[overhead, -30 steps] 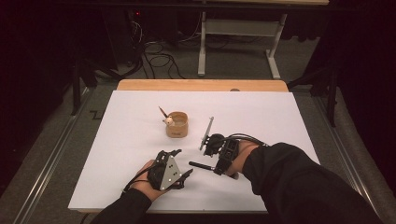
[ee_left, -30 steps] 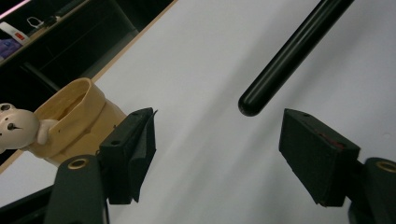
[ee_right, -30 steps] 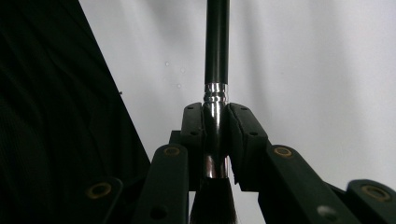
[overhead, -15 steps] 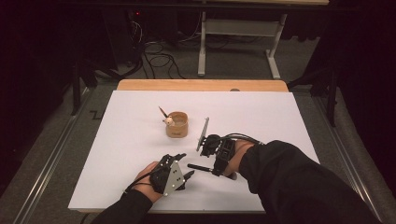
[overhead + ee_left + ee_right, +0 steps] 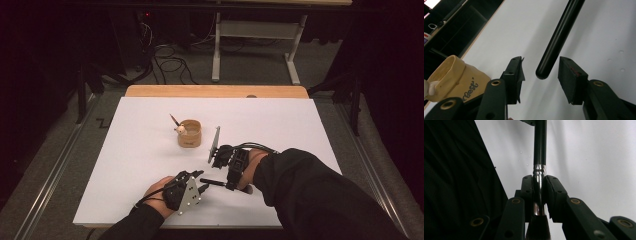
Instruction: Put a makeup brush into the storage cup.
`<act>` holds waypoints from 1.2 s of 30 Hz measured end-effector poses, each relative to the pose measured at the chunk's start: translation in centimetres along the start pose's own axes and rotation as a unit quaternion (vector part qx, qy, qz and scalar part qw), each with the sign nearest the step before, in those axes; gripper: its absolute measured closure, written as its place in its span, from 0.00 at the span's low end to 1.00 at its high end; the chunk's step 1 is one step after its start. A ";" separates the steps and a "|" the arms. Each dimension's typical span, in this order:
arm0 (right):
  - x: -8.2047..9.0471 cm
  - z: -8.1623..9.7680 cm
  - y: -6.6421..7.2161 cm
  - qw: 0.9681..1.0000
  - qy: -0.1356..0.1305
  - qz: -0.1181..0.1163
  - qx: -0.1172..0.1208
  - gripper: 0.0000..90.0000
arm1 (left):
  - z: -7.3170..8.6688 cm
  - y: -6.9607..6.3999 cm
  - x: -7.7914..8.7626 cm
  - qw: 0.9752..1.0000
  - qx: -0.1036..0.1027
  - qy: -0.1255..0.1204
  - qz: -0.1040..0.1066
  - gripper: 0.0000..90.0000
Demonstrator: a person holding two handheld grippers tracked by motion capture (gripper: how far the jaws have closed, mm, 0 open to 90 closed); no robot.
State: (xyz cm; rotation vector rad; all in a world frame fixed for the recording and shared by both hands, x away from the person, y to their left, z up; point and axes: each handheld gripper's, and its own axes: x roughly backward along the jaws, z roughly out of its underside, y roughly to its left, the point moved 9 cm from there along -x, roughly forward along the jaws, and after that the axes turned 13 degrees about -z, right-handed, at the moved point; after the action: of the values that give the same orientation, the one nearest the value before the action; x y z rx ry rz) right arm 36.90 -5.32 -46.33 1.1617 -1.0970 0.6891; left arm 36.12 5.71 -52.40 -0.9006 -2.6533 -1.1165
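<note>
White sheeting covers the table (image 5: 150,145), with a wooden edge along its far side and dark floor, cables and a metal frame beyond. On the sheet stands a small tan cup (image 5: 189,133) whose side bears dark script, partly hidden, that seems to end in "est"; a small stick with a pale knob leans out of it.

Both forearms come in low from the near edge in dark sleeves. The right gripper (image 5: 539,192) lies level, pointing toward the left hand, its jaws clamped on the silver ferrule of a black-handled brush (image 5: 540,147), bristles toward the camera and the handle running out ahead. The left gripper (image 5: 540,75) faces it; its jaws have just been closing and stand narrowed but apart, and the rounded handle end sits between the pads (image 5: 570,75), touching neither
</note>
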 end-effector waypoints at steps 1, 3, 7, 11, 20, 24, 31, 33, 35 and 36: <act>-0.1 -0.1 0.0 1.000 0.000 -0.001 0.002 0.87 | 0.0 0.0 0.0 1.000 -0.002 0.000 0.000 0.62; -0.2 -0.2 0.0 1.000 -0.002 -0.002 0.005 0.87 | 0.0 -0.1 0.0 1.000 -0.004 0.000 0.003 0.64; -0.2 -0.2 0.1 1.000 0.003 -0.004 0.001 0.87 | 0.0 -0.2 0.1 1.000 -0.008 -0.001 0.006 0.67; -0.3 -0.3 0.1 1.000 0.006 -0.006 0.003 0.87 | -0.1 -0.3 0.2 1.000 -0.012 -0.003 0.005 0.70; -0.5 -0.5 0.2 1.000 0.004 -0.008 0.002 0.87 | 0.0 -0.4 0.2 1.000 -0.017 -0.001 0.008 0.76; -0.4 -0.6 0.1 1.000 0.002 -0.006 0.003 0.87 | 0.0 -0.4 0.2 1.000 -0.018 0.002 0.011 0.77; -0.4 -0.7 0.1 1.000 0.000 -0.005 0.005 0.87 | 0.2 -0.5 0.1 1.000 -0.025 0.007 0.013 0.81; -0.3 -0.8 0.1 1.000 -0.001 -0.003 0.003 0.87 | 0.2 -0.6 0.1 0.999 -0.028 0.008 0.014 0.81; -0.3 -0.8 0.0 1.000 -0.001 0.000 0.005 0.86 | 0.2 -0.6 0.1 0.999 -0.029 0.007 0.014 0.82; -0.3 -0.8 0.0 1.000 -0.002 0.000 0.005 0.86 | 0.2 -0.7 0.1 0.999 -0.028 0.007 0.016 0.82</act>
State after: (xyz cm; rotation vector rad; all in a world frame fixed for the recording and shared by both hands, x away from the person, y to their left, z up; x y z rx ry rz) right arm 37.01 -4.55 -46.61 1.1707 -1.0981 0.6935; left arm 35.67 5.52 -52.97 -0.9377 -2.5993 -1.1915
